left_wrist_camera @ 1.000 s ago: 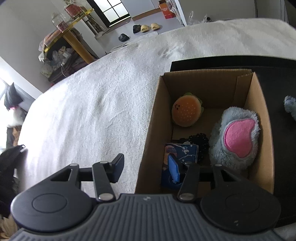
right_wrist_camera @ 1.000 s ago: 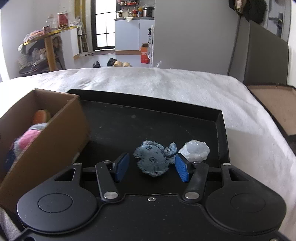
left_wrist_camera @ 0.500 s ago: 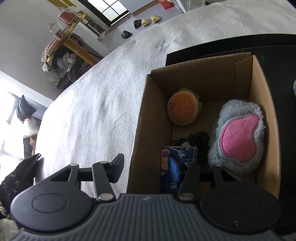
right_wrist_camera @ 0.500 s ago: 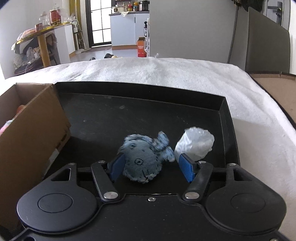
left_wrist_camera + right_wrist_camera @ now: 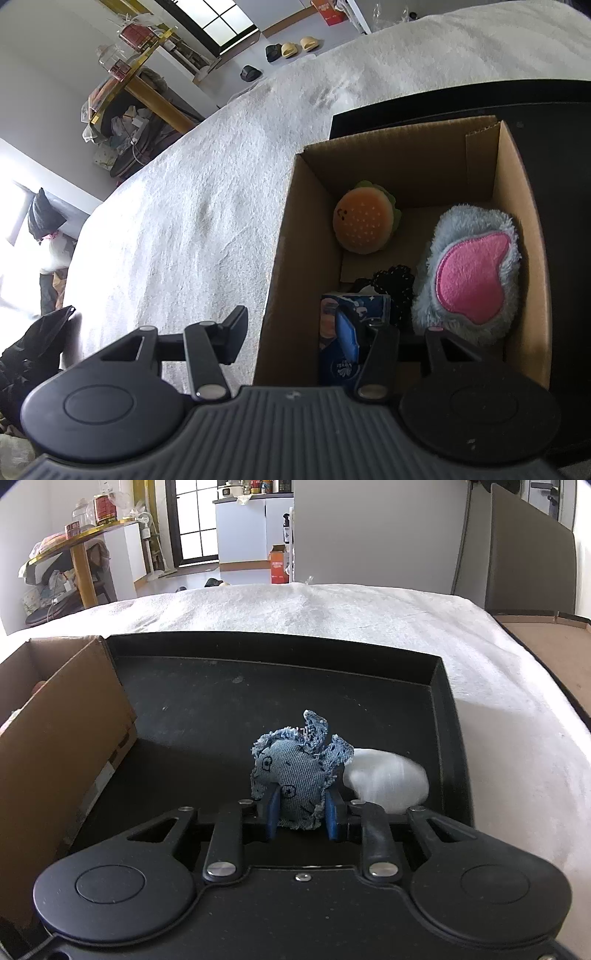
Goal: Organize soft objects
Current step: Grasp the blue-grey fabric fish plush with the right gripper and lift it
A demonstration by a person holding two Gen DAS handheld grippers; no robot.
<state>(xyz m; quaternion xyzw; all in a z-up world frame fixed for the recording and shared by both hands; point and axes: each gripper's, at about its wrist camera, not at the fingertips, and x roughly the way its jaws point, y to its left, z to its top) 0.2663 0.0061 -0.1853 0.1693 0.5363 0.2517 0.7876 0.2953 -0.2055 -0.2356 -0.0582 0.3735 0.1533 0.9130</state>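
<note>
The left wrist view looks steeply down past its jaws, close over the cardboard box [image 5: 406,158]. The right wrist view looks forward and down over the black tray [image 5: 258,701] ahead of its jaws. Both views share box, tray and white cover [image 5: 369,609].

1. The denim toy [image 5: 295,775] is faded blue with small dark printed marks.
2. The tray [image 5: 258,698] is black.
3. The cardboard box [image 5: 291,236] is plain brown.
4. The burger plush [image 5: 364,225] is orange with pale dots and a green edge.
5. The fluffy plush [image 5: 476,273] is grey-blue with a pink patch.
6. The bed cover [image 5: 207,206] is white.
7. The tissue pack [image 5: 354,306] is dark blue, printed.
</note>
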